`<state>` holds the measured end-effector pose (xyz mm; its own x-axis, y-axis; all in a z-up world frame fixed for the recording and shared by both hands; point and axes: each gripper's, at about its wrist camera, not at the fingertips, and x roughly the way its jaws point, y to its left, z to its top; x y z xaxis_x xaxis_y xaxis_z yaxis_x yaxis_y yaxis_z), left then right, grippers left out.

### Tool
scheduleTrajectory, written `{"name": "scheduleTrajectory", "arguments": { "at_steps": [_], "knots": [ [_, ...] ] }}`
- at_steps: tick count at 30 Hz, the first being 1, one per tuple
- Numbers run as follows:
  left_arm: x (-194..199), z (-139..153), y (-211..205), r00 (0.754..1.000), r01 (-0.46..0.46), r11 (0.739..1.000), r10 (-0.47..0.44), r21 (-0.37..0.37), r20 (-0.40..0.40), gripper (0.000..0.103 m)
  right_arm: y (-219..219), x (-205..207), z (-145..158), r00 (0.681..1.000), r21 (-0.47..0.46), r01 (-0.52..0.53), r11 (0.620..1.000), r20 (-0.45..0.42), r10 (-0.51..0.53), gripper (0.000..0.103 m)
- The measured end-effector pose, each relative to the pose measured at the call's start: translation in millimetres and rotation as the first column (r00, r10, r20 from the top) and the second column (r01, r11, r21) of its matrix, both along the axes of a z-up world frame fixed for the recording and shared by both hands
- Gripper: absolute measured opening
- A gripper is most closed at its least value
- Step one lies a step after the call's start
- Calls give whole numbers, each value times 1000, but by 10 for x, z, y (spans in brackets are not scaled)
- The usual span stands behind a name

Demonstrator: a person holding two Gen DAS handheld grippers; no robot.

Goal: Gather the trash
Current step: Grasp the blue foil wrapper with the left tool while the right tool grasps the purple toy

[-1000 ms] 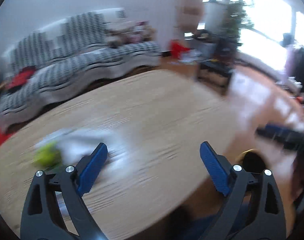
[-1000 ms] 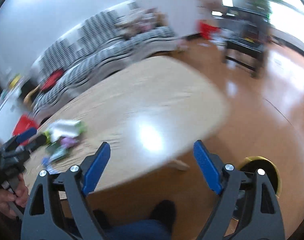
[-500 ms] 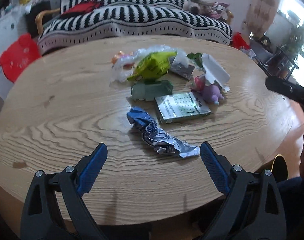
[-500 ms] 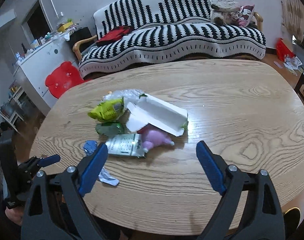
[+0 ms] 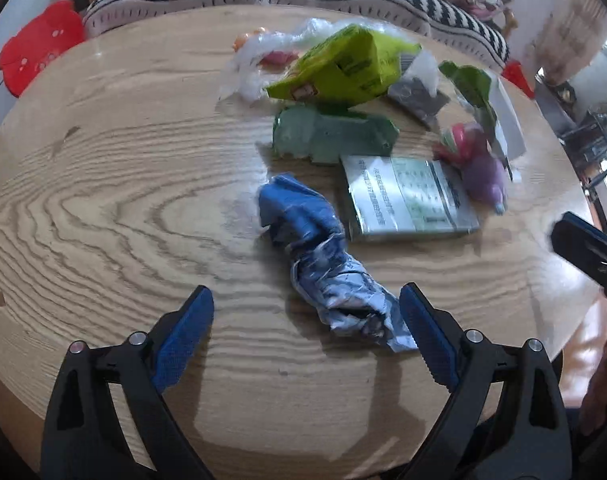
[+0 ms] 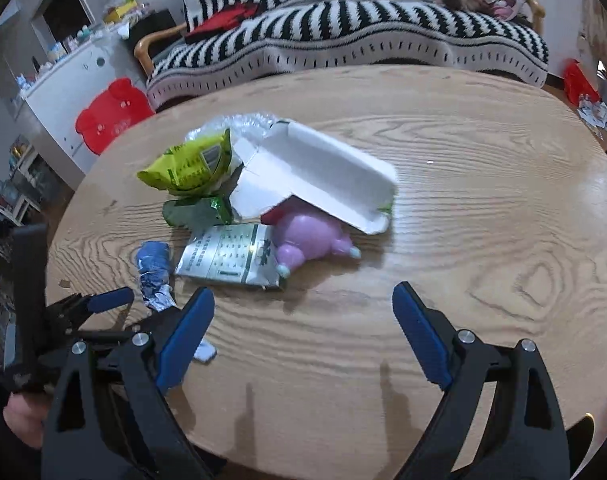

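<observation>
Left claw (image 5: 305,332): apart, foil wrapper (image 5: 323,256) just ahead, lengthwise between its jaws.
Right claw (image 6: 303,330): apart, farther off.

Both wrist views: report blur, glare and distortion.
Left wrist view: fisheye bends the round wooden table; the far lime-green snack bag and purple toy pig are smeared, the crumpled blue-silver foil wrapper sharper. Right wrist view: mostly crisp, dark vignette at the corners, soft sheen on the tabletop, no harsh glare.
</observation>
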<state>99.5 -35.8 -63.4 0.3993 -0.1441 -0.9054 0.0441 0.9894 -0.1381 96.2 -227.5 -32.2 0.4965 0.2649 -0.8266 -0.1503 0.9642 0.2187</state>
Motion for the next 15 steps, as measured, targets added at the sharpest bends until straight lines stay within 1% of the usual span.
{"name": "scheduleTrajectory", "arguments": {
  "at_steps": [2, 5, 6, 7, 8, 9, 10, 11, 12, 13, 14, 15],
  "knots": [
    [32, -10, -37, 1000, 1, 1000, -1, 9, 7, 89, 85, 157, -80, 1000, -9, 5, 1000, -22, -6, 87],
    [15, -6, -102, 999, 10, 999, -11, 35, 34, 80, 141, 380, -221, 998, -8, 35, 999, -58, -35, 87],
    [12, 3, -132, 999, 24, 999, -25, 33, 41, 70, 139, 428, -257, 997, -15, 48, 999, -61, -49, 87],
    [13, 11, -156, 998, 34, 999, -36, 28, 48, 58, 130, 474, -300, 996, -15, 59, 998, -64, -60, 85],
    [12, 17, -154, 998, 41, 999, -42, 21, 52, 54, 118, 498, -319, 996, -12, 66, 998, -66, -67, 82],
    [6, 36, -154, 997, 46, 999, -47, 17, 54, 45, 108, 522, -351, 995, -13, 70, 997, -70, -71, 80],
    [1, 37, -151, 997, 48, 999, -48, 14, 54, 44, 108, 540, -379, 995, -27, 66, 997, -75, -68, 70],
    [-3, 38, -149, 997, 50, 999, -50, 12, 54, 44, 111, 543, -404, 995, -41, 65, 997, -74, -68, 62],
    [-22, 42, -135, 997, 52, 999, -52, 7, 53, 42, 104, 539, -419, 995, -38, 60, 997, -72, -63, 61],
    [-27, 60, -144, 997, 56, 998, -57, 4, 57, 41, 96, 524, -414, 996, -32, 54, 998, -69, -57, 55],
    [-27, 75, -151, 996, 61, 998, -61, 5, 62, 41, 104, 513, -406, 996, -33, 49, 998, -68, -51, 52],
    [-48, 106, -142, 995, 67, 998, -67, 6, 70, 40, 108, 488, -383, 997, -39, 46, 998, -64, -48, 50]
  ]
}}
